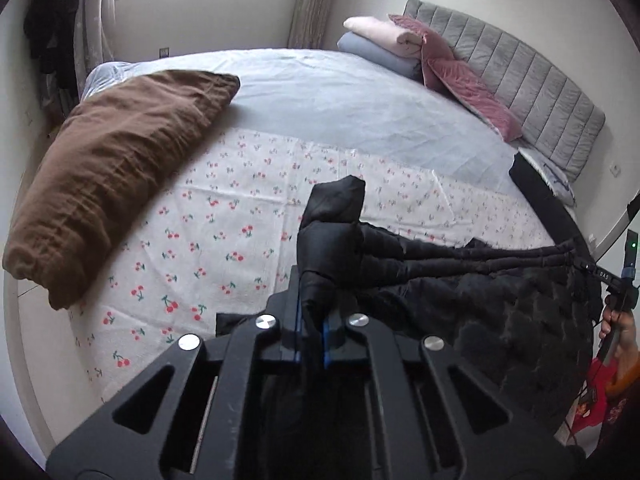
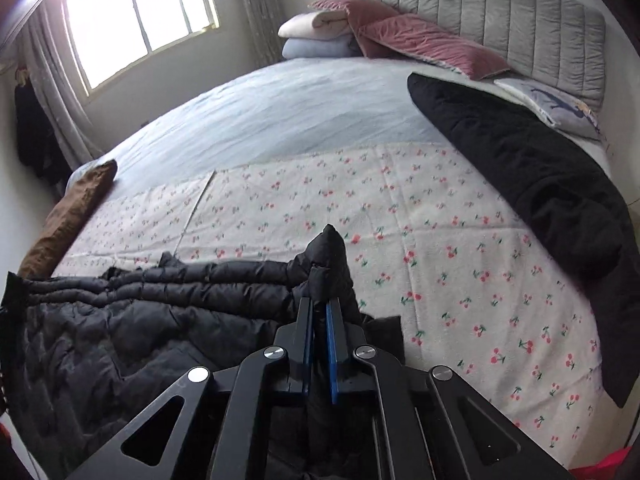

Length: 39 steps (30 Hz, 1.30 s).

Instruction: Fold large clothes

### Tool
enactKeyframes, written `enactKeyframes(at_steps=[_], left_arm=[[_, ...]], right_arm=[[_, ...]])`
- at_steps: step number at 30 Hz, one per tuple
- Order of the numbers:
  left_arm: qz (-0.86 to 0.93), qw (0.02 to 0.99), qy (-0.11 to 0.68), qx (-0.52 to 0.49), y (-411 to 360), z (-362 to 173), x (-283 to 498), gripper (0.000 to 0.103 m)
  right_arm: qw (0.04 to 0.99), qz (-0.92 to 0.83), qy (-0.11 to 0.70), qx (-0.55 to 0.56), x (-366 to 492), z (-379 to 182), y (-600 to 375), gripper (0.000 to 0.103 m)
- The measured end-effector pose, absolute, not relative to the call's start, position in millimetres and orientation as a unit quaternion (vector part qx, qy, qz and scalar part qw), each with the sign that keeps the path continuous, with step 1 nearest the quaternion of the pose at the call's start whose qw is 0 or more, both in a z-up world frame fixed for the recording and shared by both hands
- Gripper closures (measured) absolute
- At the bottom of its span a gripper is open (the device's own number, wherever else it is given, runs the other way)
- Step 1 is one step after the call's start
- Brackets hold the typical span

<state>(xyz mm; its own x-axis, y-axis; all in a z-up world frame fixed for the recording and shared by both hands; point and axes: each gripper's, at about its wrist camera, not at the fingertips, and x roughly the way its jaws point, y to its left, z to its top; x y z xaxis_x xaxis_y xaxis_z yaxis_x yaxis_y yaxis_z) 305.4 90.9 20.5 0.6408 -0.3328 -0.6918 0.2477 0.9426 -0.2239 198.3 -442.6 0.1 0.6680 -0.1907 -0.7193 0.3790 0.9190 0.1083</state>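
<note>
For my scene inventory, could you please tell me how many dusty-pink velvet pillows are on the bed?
2, both leaning against the grey padded headboard: one dusty-pink velvet pillow beside the folded blankets, the other overlapping it, nearer the black fleece. Others may be hidden behind them.

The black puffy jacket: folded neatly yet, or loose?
Loose. The black puffy jacket lies rumpled on the cherry-print sheet, one edge stretched between both hand-held grippers.

left gripper (image 1: 311, 320): black frame, blue pads inside the fingers, round silver screws behind them
right gripper (image 2: 321, 332): same black frame, blue pads, silver screws
</note>
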Motion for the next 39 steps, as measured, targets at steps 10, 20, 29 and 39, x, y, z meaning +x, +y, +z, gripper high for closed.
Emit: enactKeyframes(at_steps=[10,20,29,39], left_arm=[[-0.111,0.917,0.381,-0.042,74,-2,369,0.094],[-0.024,0.886,0.461,-0.045,92,-78,410,0.066],[-0.077,0.916,0.394,-0.015,35,-8,357,0.026],[-0.134,0.884,0.441,0.078,-30,-58,350,0.004]], right_arm=[[0.904,-0.22,0.344,0.127,244,11,-464,0.099],[0.867,-0.263,0.411,0.105,262,-60,-486,0.097],[0.895,-0.195,0.391,0.092,252,-6,-413,0.043],[0.887,-0.042,0.455,0.062,298,-55,-305,0.032]])
